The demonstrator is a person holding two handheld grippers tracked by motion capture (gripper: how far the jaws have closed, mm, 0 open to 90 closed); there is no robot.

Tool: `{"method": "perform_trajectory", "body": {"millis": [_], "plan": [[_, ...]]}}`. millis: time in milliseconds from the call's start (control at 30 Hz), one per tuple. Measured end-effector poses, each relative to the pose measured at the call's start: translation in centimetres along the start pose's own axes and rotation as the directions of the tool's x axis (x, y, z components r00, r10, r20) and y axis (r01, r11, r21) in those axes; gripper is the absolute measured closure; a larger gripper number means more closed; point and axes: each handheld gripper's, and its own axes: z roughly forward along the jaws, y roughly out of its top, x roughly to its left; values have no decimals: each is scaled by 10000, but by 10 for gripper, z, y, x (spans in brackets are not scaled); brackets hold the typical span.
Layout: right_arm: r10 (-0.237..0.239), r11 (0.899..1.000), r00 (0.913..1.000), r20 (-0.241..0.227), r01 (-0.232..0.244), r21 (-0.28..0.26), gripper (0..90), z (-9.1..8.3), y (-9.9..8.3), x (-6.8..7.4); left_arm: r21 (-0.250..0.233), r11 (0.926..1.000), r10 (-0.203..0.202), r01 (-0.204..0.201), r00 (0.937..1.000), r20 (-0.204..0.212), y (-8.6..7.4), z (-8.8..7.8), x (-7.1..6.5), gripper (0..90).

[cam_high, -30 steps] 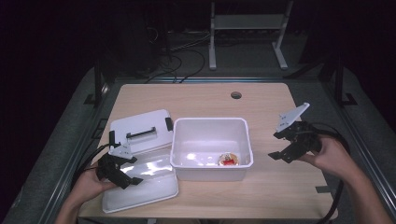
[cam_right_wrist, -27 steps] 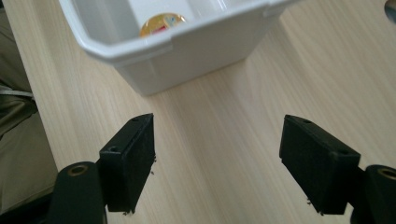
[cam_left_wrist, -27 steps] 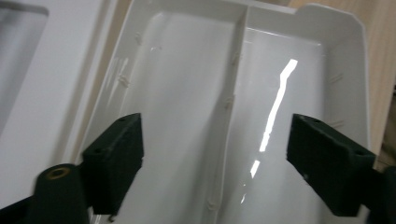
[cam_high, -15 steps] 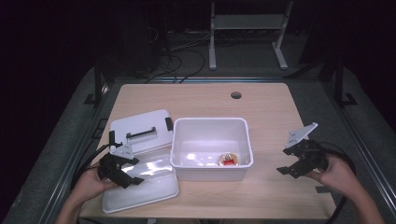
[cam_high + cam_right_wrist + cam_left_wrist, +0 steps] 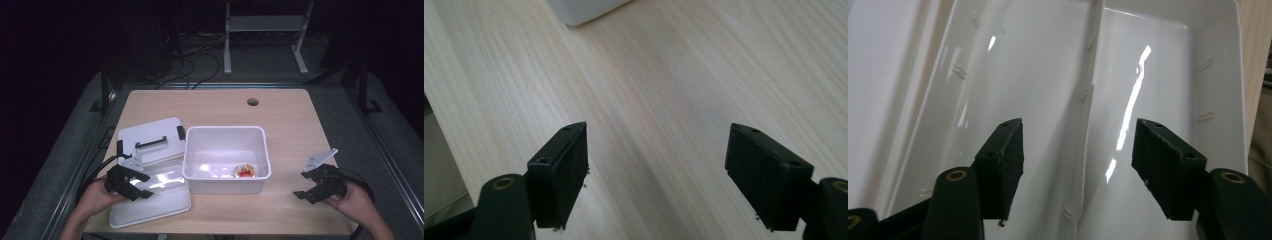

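Fingers of the left gripper (image 5: 131, 182) hover over the shallow clear tray (image 5: 165, 202) at the near left corner of the table (image 5: 290, 120), and in the left gripper view the tray's raised middle rib (image 5: 1087, 95) runs up between the two black pads (image 5: 1007, 155), which stand on either side of it without pressing on it. The jaws have just been closing, yet a gap shows on both sides of the rib, so the grasp is loose and nothing is gripped. The tray lies flat, its far edge tucked against the white lid with a black handle (image 5: 150, 140), and its right edge sits just beside the deep white tub (image 5: 225, 137) in the middle of the table. A small red and yellow thing (image 5: 245, 171) rests in the tub's near right corner; what it is I cannot make out. The tub's wall stands between the two hands. Over on the right, the right gripper (image 5: 312, 186) is held low near the table's front edge, well apart from the tub, fingers spread wide and released, with bare wood grain showing between them in the right gripper view and a white corner of the tub (image 5: 584, 10) at the top. A round cable hole (image 5: 253, 102) sits toward the far edge.
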Motion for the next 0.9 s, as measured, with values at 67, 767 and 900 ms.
{"method": "perform_trajectory", "body": {"millis": [67,767,900], "plan": [[21,10000,10000,20,-21,-11,243,2,-3,2,166,9998,64,-64,10000,32,0,2,0,431],[444,9976,9982,397,-422,-547,227,8,-19,13,1463,9863,755,-765,9971,127,11,12,-3,763],[490,9968,9979,430,-461,-654,224,8,-21,13,1861,9784,909,-895,9959,8,14,15,-3,819]]}}
